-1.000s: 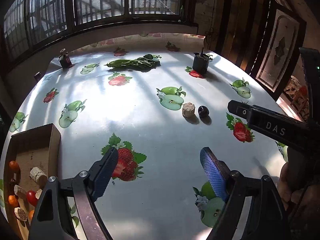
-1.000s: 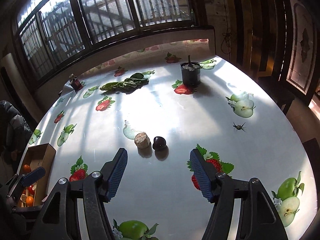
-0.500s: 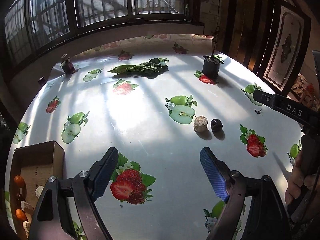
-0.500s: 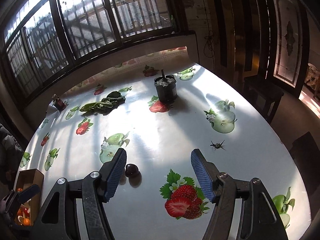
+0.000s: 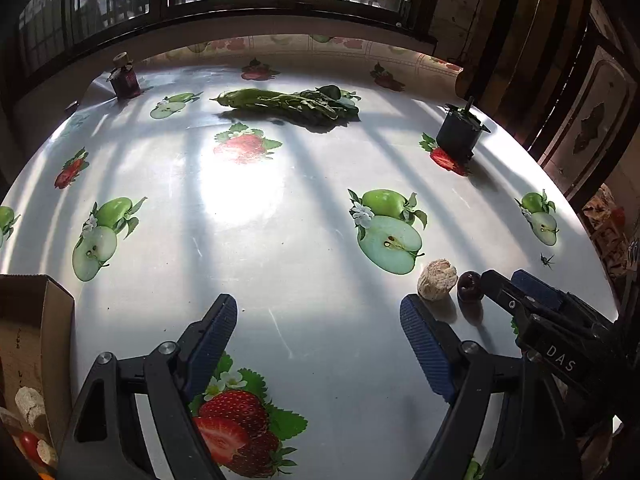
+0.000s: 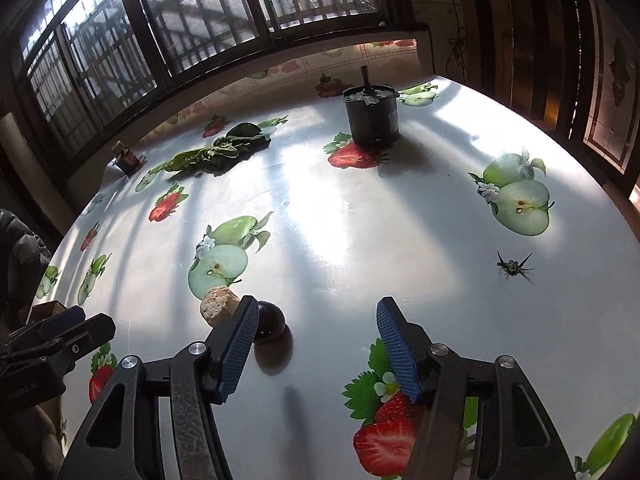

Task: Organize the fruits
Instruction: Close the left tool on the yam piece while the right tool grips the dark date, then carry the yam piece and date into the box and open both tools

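Left wrist view first: at the far left edge we find a cardboard box (image 5: 38, 344) with its near side open to us. Inside it we see a pale beige chunk (image 5: 30, 404), a red cherry tomato (image 5: 29, 442) and a second pale piece below it — the rest of its contents lie outside the picture. Further back on the fruit-print tablecloth (image 5: 280, 248) stand a small dark jar (image 5: 125, 80) at the rear left, a bunch of leafy greens (image 5: 288, 102) in the middle and a dark pot (image 5: 458, 132) with a stick in it at the right; what fills the pot we cannot tell.

Our left gripper (image 5: 318, 328) points steeply down at the cloth, its fingers spread wide with nothing between them. Just right of its right finger lies a beige lump (image 5: 437, 279), and touching or nearly touching that lump sits the dark plum (image 5: 469, 286).

Right wrist view: our right gripper (image 6: 316, 332) also tilts downward. Its jaws are closing, and the dark plum (image 6: 271, 319) rests against the inner face of the left finger (image 6: 236, 344) — the right finger stands well apart from it, so no grip exists.
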`<state>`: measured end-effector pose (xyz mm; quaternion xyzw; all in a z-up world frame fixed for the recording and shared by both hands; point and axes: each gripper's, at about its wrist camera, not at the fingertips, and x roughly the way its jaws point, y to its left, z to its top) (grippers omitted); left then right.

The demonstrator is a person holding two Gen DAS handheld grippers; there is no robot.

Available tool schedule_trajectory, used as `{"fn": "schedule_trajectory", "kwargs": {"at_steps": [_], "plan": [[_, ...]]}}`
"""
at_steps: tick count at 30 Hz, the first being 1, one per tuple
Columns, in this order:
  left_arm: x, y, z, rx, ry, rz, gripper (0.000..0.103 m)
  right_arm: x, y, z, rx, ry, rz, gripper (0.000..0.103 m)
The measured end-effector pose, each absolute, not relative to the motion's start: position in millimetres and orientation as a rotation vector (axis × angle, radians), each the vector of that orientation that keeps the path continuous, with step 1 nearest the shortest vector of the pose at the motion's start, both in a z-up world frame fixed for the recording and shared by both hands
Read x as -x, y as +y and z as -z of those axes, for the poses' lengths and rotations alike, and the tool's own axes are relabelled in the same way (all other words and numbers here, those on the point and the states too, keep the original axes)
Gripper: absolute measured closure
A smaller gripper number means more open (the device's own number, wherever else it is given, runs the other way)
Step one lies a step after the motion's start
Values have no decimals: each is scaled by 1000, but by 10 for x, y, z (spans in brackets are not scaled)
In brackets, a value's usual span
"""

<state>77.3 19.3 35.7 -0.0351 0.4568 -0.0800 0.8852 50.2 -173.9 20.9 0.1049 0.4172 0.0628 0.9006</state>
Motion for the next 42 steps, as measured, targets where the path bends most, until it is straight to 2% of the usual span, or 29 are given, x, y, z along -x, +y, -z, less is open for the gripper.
{"fn": "schedule_trajectory", "kwargs": {"at_steps": [4,6,8,12,17,19,23,24,29,31,33,34,36,40,41,42], "plan": [[-887,62,-295,96,954,204,20,-518,-1583,-135,-181,873,-169,42],[-947,-7,-261,102,960,227,20,-506,-1523,-133,-184,877,-213,59],[-996,-73,-226,107,973,244,20,-479,-1477,-151,-168,882,-235,70],[-1051,-198,-163,101,984,273,20,-399,-1642,-253,-131,857,-109,77],[-1069,-430,-107,42,953,341,20,-430,-2055,-194,-218,897,-21,77],[-1075,-527,-84,12,955,365,25,-455,-2134,-170,-261,910,-33,77],[-1012,-666,-60,-89,931,367,55,-471,-2212,-148,-368,918,-93,77],[-1009,-672,-60,-92,932,375,57,-473,-2223,-144,-384,917,-96,77],[-1052,-638,-65,-60,927,390,56,-498,-2209,-125,-442,905,-132,70],[-1063,-638,-64,-53,918,394,55,-508,-2166,-131,-447,898,-150,63],[-1069,-657,-62,-60,914,393,55,-528,-2113,-125,-450,893,-166,50],[-1059,-674,-61,-72,913,392,56,-532,-2084,-129,-445,889,-172,50],[-1032,-697,-63,-85,913,415,82,-549,-2027,-123,-437,886,-190,50],[-953,-656,-77,-117,917,363,82,-560,-1934,-114,-396,883,-201,50],[-926,-612,-93,-116,917,348,82,-564,-1913,-109,-384,884,-201,54],[-894,-557,-120,-113,914,333,82,-572,-1888,-96,-366,894,-200,68]]}}
